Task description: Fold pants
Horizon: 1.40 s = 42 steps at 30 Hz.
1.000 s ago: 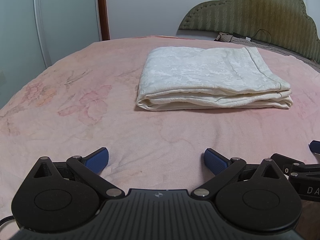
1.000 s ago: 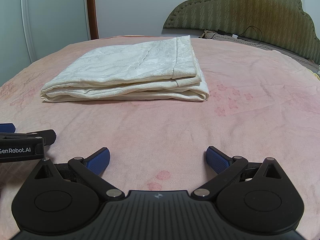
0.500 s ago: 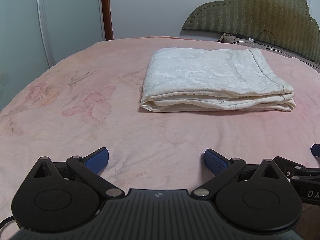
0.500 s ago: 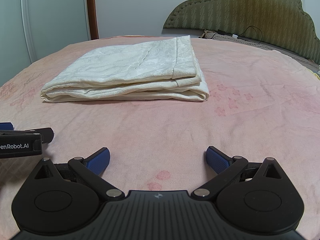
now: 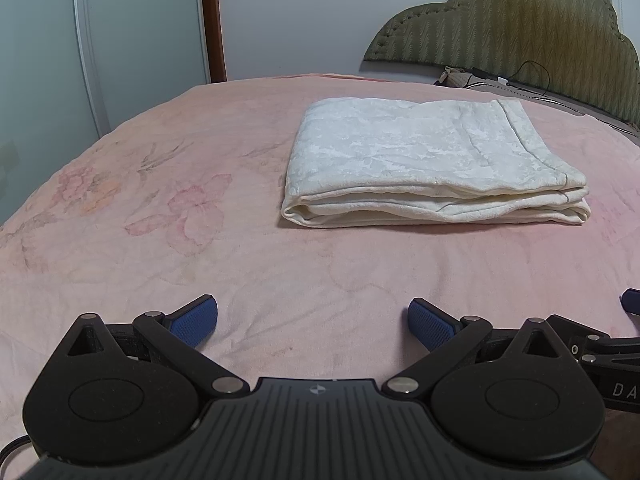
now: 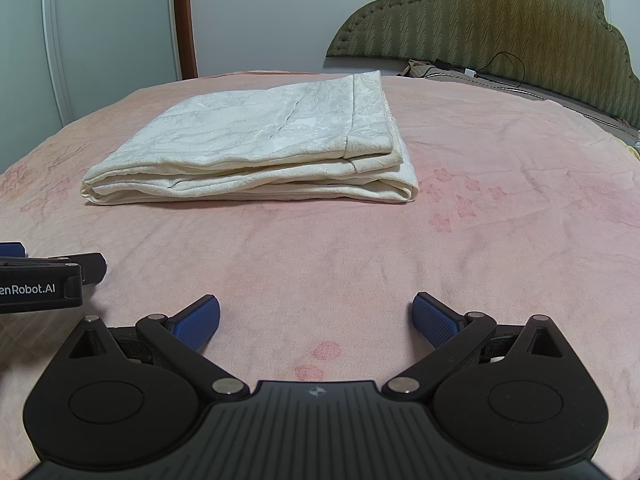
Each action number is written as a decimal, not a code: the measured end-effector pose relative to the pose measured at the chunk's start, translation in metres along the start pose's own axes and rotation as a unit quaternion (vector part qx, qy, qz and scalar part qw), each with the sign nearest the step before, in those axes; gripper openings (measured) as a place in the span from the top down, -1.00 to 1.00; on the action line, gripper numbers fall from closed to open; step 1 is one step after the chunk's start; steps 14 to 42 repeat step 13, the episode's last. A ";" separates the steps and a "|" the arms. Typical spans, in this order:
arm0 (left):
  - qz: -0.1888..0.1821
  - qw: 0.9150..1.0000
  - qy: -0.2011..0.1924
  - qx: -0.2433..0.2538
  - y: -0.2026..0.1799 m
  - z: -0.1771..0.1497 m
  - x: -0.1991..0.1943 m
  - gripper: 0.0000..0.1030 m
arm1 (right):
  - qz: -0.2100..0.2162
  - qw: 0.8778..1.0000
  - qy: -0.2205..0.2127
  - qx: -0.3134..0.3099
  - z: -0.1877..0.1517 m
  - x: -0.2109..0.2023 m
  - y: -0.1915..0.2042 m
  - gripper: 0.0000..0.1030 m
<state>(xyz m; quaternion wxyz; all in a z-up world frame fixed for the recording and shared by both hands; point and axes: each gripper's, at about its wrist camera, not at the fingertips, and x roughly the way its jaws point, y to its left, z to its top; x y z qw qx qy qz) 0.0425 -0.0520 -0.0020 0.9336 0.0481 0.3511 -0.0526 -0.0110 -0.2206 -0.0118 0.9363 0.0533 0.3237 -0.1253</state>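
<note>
Nearest the left wrist camera, the left gripper [image 5: 313, 320] hangs low over the pink bedspread [image 5: 160, 240], its blue pads spread wide with nothing between them. The right gripper [image 6: 316, 320] sits just beside it, likewise spread apart and holding nothing. Farther out, well apart from both, the cream pants [image 5: 432, 168] lie folded into a flat, layered rectangle on the bedspread, the stacked edges facing the cameras. Beyond them rises a green padded headboard [image 5: 520, 32], with a black cable [image 6: 504, 68] at its foot.
</note>
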 end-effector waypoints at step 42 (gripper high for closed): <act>0.004 1.000 -0.010 0.001 0.001 0.002 -0.003 -1.00 | 0.000 1.000 0.000 0.000 0.000 0.000 0.000 -1.00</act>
